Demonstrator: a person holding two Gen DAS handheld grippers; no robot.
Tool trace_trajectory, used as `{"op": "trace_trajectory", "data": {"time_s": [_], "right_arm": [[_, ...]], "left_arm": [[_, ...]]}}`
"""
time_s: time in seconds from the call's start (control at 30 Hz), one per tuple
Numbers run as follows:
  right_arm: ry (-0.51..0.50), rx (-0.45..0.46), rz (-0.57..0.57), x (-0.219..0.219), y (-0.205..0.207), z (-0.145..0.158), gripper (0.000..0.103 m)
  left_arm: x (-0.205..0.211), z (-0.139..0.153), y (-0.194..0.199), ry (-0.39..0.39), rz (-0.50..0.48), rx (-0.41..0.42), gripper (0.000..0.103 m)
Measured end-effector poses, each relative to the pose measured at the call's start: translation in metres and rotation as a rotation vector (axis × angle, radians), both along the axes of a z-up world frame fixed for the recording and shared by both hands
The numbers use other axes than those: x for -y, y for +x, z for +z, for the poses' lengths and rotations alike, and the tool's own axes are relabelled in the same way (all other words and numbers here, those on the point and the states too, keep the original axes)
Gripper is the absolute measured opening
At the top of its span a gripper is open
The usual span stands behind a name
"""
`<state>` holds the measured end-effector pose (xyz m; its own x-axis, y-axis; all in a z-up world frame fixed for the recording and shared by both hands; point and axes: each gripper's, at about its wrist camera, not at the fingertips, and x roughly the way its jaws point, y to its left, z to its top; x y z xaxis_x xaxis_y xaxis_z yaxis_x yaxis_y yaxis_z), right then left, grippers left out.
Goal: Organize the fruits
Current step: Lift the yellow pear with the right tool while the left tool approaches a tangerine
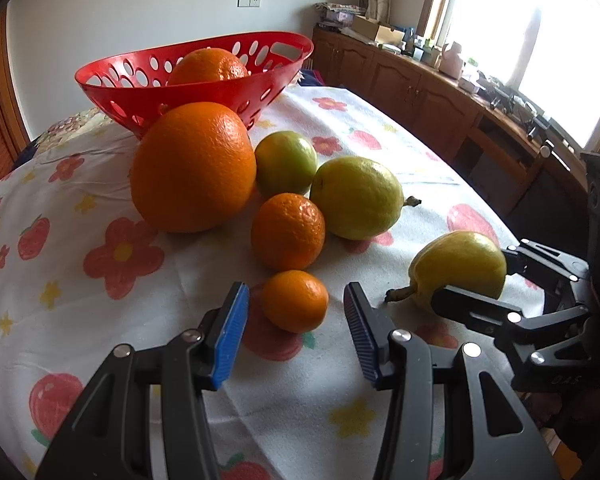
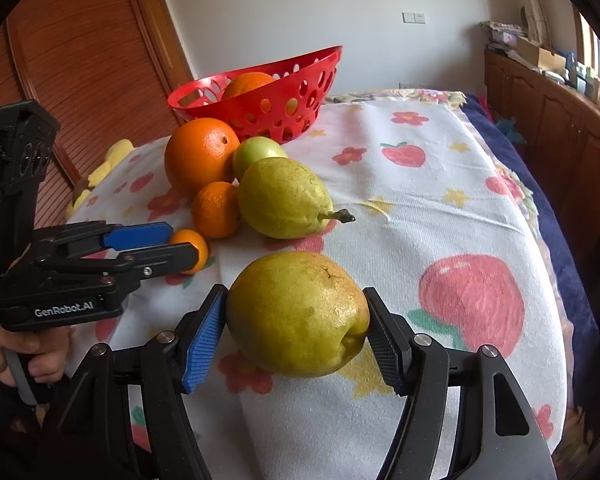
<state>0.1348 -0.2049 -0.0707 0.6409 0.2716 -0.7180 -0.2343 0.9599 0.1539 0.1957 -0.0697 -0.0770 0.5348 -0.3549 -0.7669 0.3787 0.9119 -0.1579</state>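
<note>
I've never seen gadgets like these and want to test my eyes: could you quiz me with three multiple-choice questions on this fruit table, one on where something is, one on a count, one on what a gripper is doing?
1. Where is the red basket?
A. Behind the big orange
B. On the floor
C. Under the cloth

2. How many pears are in view?
A. One
B. Two
C. Four

3. What is the right gripper doing?
A. Hanging open over bare cloth
B. Gripping a spoon
C. Closed on the near pear

Answers: 1 A, the basket sits just past the big orange. 2 B, the near pear and the far pear. 3 C, both pads touch the near pear's sides.
</note>
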Motion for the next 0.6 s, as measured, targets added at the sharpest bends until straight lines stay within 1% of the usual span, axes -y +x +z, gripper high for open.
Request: {"op": "trace_trajectory", "data": {"time_s": [0.1,0.2,0.3,0.6], "right_arm": [[0.006,-0.001,0.002,0.0008,0.0003,-0.0002,0.069],[0.005,0.0,0.003,0.0011,0.0,-0.0001,0.069],[0.004,0.0,0.002,0.0016,0.0002,-0.0003,0.069],[-0.001,-0.019,0.014,-0.0018,-0.0004,-0.0051,0.068]], "left_arm": [[0.0,-0.0021,0.001,-0.001,-0.002,-0.01,0.048],[-0.0001,-0.0046,0.0011,-0.006,-0.004,-0.016,0.039],[-0.0018,-0.007,0.0014,-0.009,0.001,-0.02,0.035],[-0.0081,-0.0053,-0.0041,-0.022,0.001,-0.015,0.034]]}}
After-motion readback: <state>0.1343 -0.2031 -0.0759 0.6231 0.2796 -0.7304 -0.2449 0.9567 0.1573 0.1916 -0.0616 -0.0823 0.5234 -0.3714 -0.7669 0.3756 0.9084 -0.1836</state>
